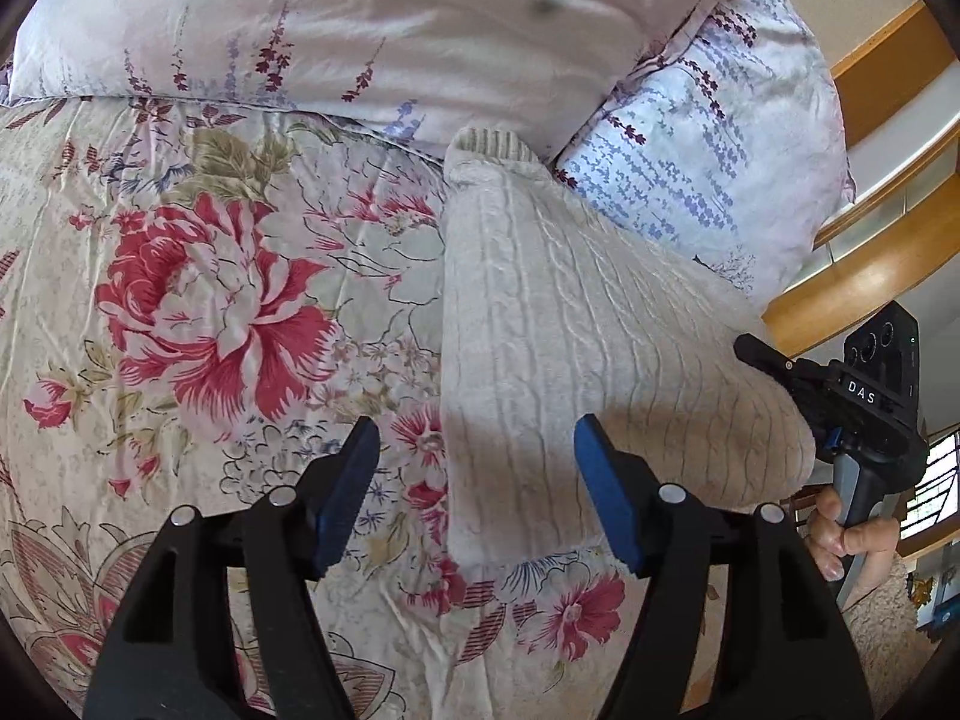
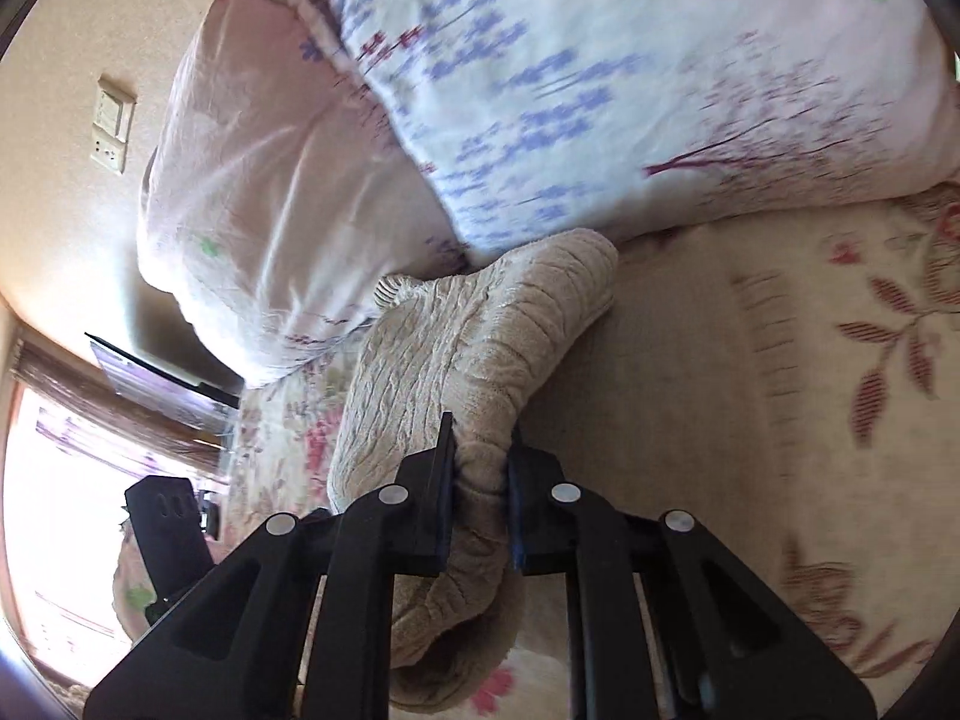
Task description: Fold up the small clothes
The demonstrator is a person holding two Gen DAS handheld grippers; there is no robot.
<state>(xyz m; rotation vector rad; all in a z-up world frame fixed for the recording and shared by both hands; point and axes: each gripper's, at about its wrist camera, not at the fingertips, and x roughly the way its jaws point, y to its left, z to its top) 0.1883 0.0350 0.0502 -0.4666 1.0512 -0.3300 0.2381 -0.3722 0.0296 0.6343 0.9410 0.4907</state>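
A cream cable-knit garment [image 1: 570, 324] lies on the floral bedspread [image 1: 198, 300], its ribbed cuff end [image 1: 489, 147] against the pillows. My left gripper [image 1: 477, 489] is open and empty, hovering over the garment's near left edge. My right gripper [image 2: 480, 498] is shut on a bunched fold of the same knit garment [image 2: 456, 354] and holds it lifted off the bed. The right gripper also shows in the left wrist view [image 1: 774, 360] at the garment's right edge, its body and the holding hand [image 1: 846, 534] beside it.
Two pillows lie at the head of the bed: a pale pink one [image 1: 372, 30] and a white one with blue and purple flowers [image 1: 708, 138]. A wooden bed frame [image 1: 870, 276] curves on the right. A wall with a switch plate [image 2: 111, 120] and a bright window [image 2: 54, 510] stand beyond.
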